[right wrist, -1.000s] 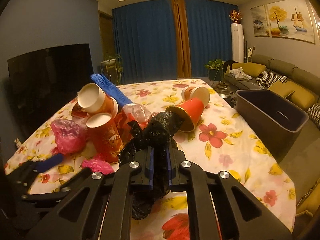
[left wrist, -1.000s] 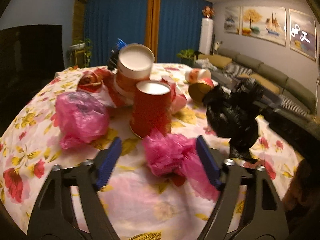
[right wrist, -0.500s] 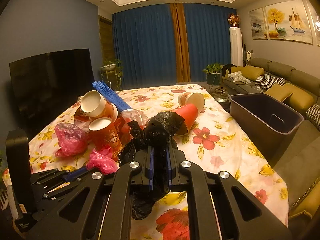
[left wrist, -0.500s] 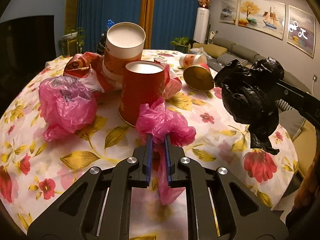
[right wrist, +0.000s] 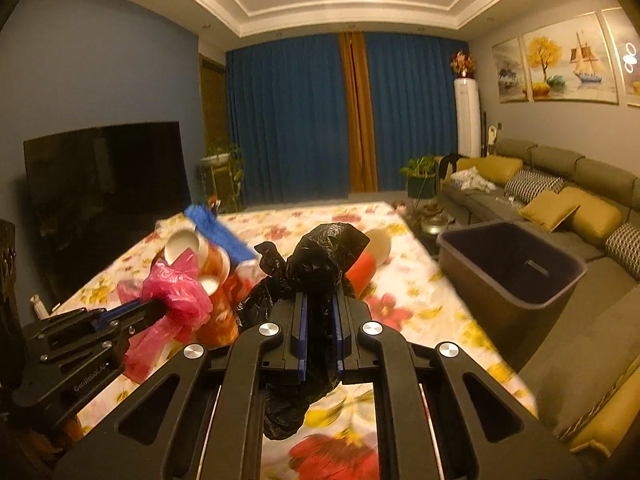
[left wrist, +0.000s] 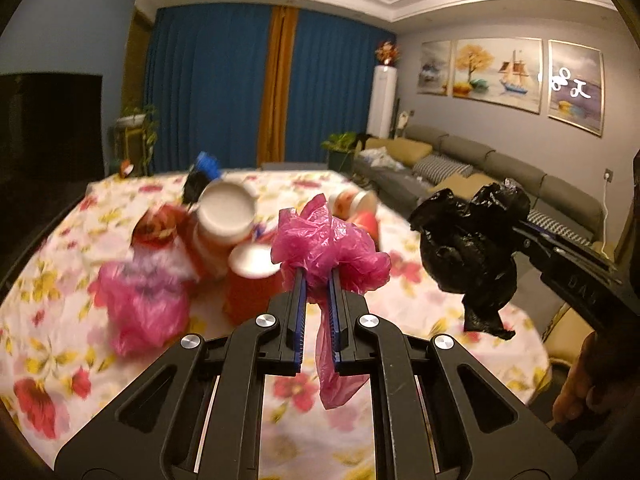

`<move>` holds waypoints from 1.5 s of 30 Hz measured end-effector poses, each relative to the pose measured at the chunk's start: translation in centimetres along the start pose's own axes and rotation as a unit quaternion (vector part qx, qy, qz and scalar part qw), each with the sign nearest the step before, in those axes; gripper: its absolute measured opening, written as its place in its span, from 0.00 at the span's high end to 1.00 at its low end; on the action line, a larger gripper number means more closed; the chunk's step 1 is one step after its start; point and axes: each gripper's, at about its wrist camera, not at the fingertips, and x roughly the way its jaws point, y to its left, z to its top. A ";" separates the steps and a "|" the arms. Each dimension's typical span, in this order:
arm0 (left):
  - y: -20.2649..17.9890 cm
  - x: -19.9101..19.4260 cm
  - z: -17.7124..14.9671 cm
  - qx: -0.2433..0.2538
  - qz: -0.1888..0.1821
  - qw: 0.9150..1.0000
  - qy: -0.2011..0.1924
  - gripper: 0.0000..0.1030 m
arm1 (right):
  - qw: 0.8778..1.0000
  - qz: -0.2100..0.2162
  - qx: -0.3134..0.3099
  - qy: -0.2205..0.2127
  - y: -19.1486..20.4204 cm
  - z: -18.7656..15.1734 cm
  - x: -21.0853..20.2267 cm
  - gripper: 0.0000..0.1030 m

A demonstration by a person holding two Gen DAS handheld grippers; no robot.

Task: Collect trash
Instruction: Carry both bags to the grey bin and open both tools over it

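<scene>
My left gripper (left wrist: 318,276) is shut on a crumpled pink plastic bag (left wrist: 328,244) and holds it above the floral tablecloth (left wrist: 52,280). It also shows in the right wrist view (right wrist: 176,288) at the left. My right gripper (right wrist: 319,300) is shut on a crumpled black plastic bag (right wrist: 320,256), also held above the table; in the left wrist view the black bag (left wrist: 468,248) hangs at the right. A dark empty bin (right wrist: 508,268) stands on the floor off the table's right edge.
On the table lie a second pink bag (left wrist: 140,300), several red paper cups (left wrist: 228,220), a tipped red cup (right wrist: 364,268) and a blue brush (right wrist: 220,232). A sofa (right wrist: 560,200) runs along the right wall. A dark TV (right wrist: 104,176) stands at the left.
My left gripper closed on the pink bag and lifted it off the table. My right gripper rose with the black bag still held.
</scene>
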 end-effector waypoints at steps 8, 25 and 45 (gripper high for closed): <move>-4.9 1.2 5.4 0.027 -0.040 0.998 -0.041 0.91 | 0.997 -0.056 0.006 -0.050 -4.0 3.1 -2.5 0.89; -18.4 10.9 10.9 0.068 -0.130 0.987 -0.062 0.91 | 0.975 -0.187 0.035 -0.113 -15.0 6.3 -2.6 0.89; -23.6 21.1 10.8 0.071 -0.160 0.984 -0.030 0.90 | 0.971 -0.199 0.070 -0.108 -21.4 6.2 2.8 0.89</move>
